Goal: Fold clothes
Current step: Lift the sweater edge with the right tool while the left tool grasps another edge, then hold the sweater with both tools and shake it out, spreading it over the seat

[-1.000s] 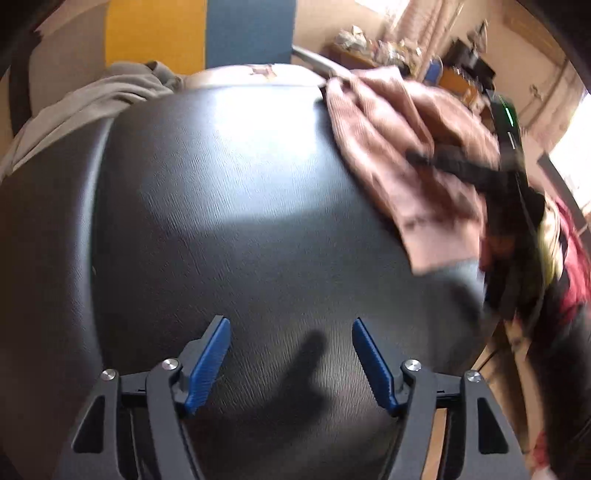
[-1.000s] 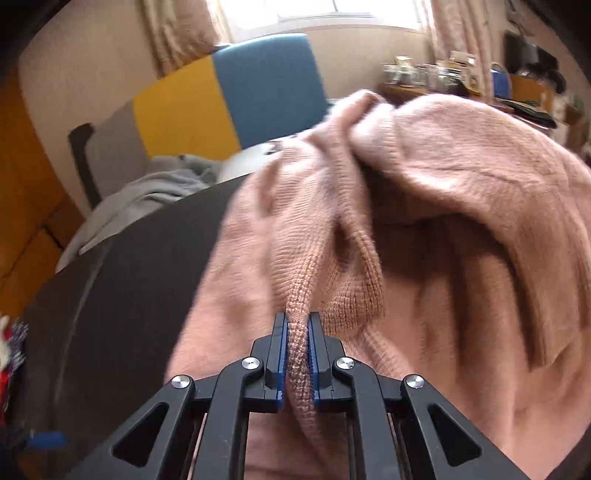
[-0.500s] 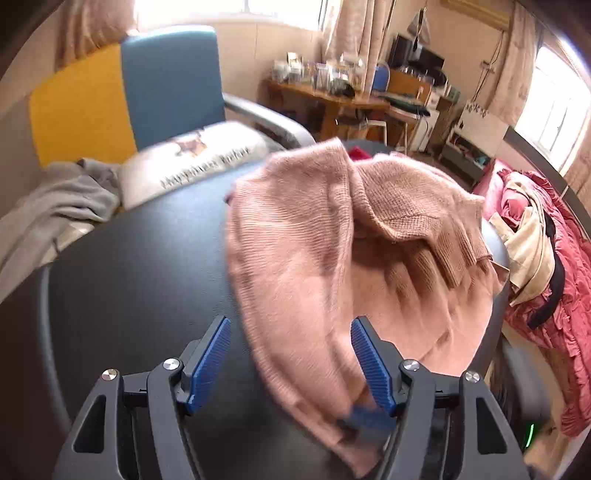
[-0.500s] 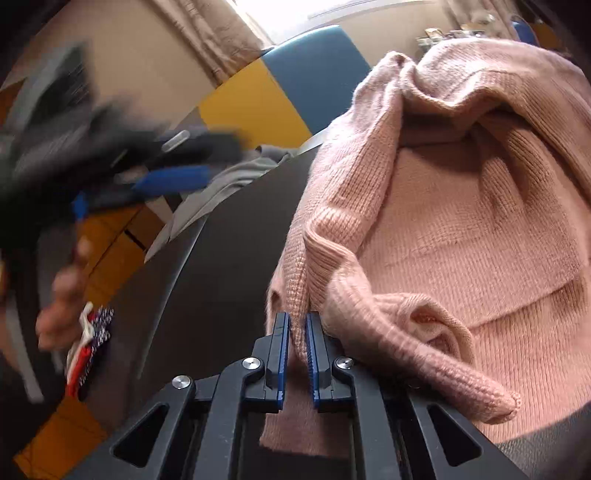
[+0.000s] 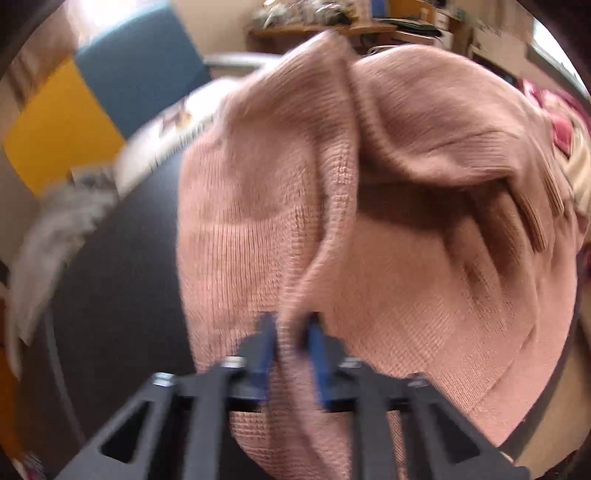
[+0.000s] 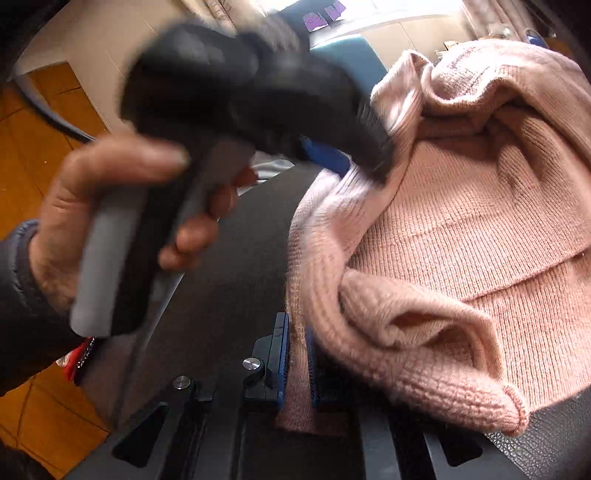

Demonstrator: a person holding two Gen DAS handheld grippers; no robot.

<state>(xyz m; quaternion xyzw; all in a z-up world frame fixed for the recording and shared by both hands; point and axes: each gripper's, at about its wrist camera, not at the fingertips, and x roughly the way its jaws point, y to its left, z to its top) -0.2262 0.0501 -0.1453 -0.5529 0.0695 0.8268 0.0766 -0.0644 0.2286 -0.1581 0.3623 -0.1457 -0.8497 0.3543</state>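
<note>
A pink knitted sweater (image 5: pixel 406 258) lies crumpled on a black leather table (image 5: pixel 122 266). My left gripper (image 5: pixel 290 332) is shut on a raised fold of the sweater near its left edge; this view is blurred. My right gripper (image 6: pixel 295 339) is shut on the sweater's near edge (image 6: pixel 295 369), with a sleeve cuff (image 6: pixel 461 376) lying just to its right. In the right wrist view the left gripper's black body (image 6: pixel 240 85), held in a hand (image 6: pixel 122 195), reaches onto the sweater (image 6: pixel 498 229) from the left.
A blue and yellow chair (image 5: pixel 92 99) stands behind the table with grey clothing (image 5: pixel 55 229) and a white cushion (image 5: pixel 177 125) on it. A cluttered desk (image 5: pixel 332 22) is at the back. Red bedding (image 5: pixel 554 122) lies at the right. The wooden floor (image 6: pixel 33 147) shows at the left.
My left gripper moved onto the sweater and shut on a fold of it; it was open before. My right gripper kept its hold on the sweater's edge.
</note>
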